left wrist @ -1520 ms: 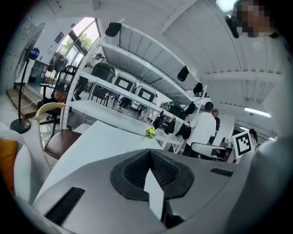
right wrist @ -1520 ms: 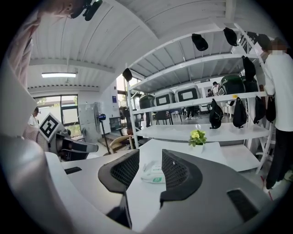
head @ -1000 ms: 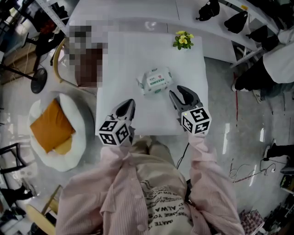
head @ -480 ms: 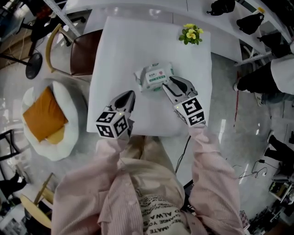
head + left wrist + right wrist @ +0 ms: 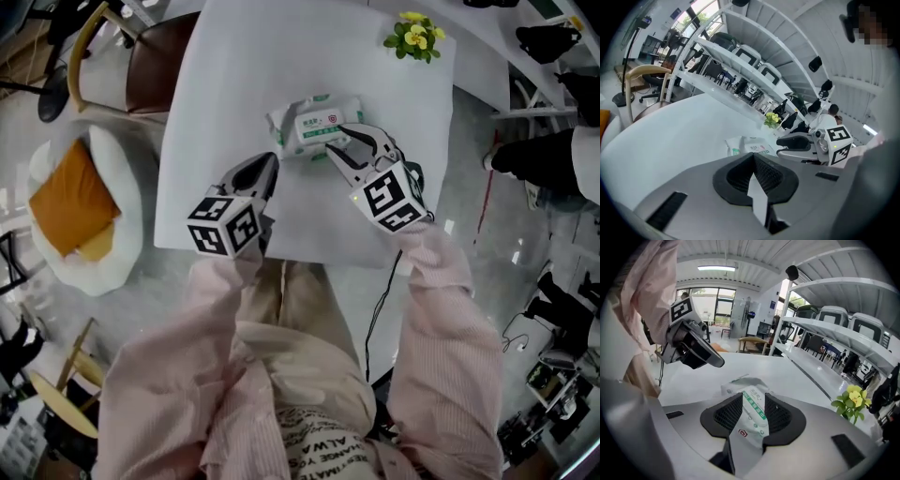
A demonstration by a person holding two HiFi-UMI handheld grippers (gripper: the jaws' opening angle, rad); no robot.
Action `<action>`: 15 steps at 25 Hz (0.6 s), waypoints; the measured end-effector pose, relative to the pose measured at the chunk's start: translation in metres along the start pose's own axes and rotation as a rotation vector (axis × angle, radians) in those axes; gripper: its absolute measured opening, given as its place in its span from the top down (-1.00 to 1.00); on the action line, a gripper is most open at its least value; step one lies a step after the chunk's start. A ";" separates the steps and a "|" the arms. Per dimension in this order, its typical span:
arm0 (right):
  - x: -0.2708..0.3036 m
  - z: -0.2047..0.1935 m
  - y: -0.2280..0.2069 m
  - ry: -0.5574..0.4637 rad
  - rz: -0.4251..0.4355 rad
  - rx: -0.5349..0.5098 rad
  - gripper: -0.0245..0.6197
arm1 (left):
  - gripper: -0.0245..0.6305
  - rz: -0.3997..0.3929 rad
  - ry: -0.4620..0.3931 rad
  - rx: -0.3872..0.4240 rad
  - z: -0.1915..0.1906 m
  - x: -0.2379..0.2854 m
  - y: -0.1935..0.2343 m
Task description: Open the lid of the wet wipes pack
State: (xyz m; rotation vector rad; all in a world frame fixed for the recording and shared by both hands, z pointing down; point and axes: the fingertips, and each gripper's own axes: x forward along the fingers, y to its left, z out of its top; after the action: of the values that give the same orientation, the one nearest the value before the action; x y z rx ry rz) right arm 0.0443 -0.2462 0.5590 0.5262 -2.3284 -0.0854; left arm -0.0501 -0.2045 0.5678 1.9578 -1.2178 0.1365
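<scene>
Straddling the near edge of the wet wipes pack, your right gripper has its jaws released. Pack lies mid-desk, lid seemingly unopened. Left gripper clenched, empty.

Head view steeply down over table, gripper views low, close, both sharing wipes pack

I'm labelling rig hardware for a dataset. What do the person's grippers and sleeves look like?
Both the left gripper and right gripper have grey bodies tapering to black, ribbed jaws. Each carries a white cube printed with black square markers. A small green light glows on the right gripper. The person wears pale pink sleeves.
</scene>
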 end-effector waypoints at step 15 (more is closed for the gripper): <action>0.031 -0.024 0.006 0.097 0.057 -0.270 0.50 | 0.93 -0.006 0.006 -0.066 -0.020 0.031 0.012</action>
State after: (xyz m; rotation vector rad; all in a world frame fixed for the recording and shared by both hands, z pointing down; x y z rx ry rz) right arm 0.0389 -0.2510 0.5980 0.3215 -2.1909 -0.3354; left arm -0.0374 -0.2150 0.6028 1.9020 -1.1977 0.0978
